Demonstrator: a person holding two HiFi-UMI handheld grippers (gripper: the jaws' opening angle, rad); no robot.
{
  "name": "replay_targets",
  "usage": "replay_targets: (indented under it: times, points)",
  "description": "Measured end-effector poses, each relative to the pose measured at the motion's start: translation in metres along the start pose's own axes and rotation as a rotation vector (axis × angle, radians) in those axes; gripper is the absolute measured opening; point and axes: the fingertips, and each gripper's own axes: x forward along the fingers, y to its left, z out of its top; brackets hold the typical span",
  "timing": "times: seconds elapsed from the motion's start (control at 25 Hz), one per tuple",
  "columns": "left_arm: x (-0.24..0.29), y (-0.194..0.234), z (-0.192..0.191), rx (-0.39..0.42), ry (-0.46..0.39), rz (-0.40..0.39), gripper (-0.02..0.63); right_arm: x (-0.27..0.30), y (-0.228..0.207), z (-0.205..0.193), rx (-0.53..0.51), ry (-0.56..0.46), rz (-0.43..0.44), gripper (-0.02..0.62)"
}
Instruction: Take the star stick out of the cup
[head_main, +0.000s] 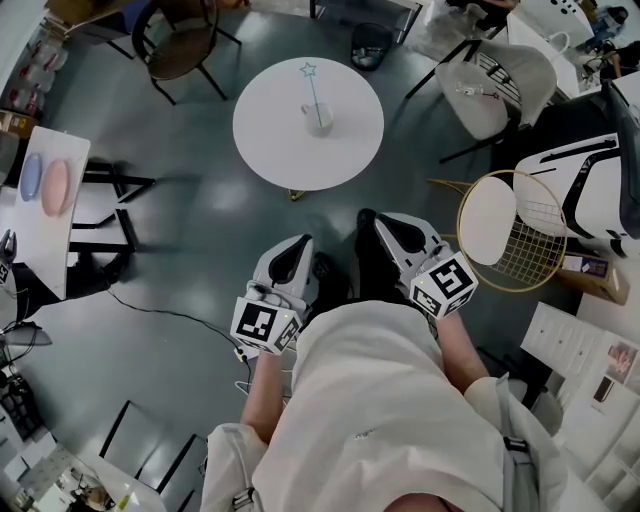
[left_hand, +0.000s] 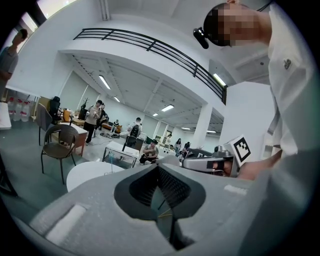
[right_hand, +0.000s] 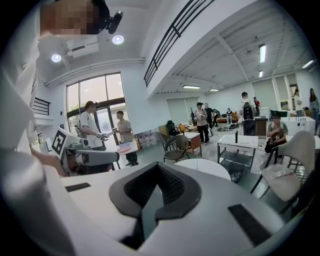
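**Two closed, empty grippers, and the star stick is in the cup**

Head view: the person holds two grippers low in front of the body. The left gripper (head_main: 293, 250) and the right gripper (head_main: 388, 224) sit side by side, both aimed at one round white table (head_main: 270, 140) but well away from it. On the table stands one small white cup (head_main: 318, 117) with one thin blue star stick (head_main: 313, 88) leaning in it.

Left gripper view: the left gripper (left_hand: 161, 172) is pressed closed on nothing. The table (left_hand: 87, 172) peeks out behind it; the cup is too tiny to make out.

Right gripper view: the right gripper (right_hand: 157, 187) is closed and empty too. Only part of the table (right_hand: 210, 167) shows
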Motion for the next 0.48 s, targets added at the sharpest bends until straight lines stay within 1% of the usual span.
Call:
replay_targets:
  times: [0.2, 0.4, 0.48]
  points:
    - [0.025, 0.001, 0.005, 0.013, 0.014, 0.011, 0.006, 0.003, -0.021, 0.006, 0.0, 0.009, 0.013, 0.009]
    - [0.06, -0.002, 0.022, 0.042, 0.01, 0.036, 0.006, 0.015, -0.058, 0.019, 0.016, -0.007, 0.063, 0.009]
    - [0.076, -0.008, 0.024, 0.025, 0.022, 0.027, 0.006, 0.018, -0.072, 0.024, 0.018, -0.008, 0.085, 0.009]
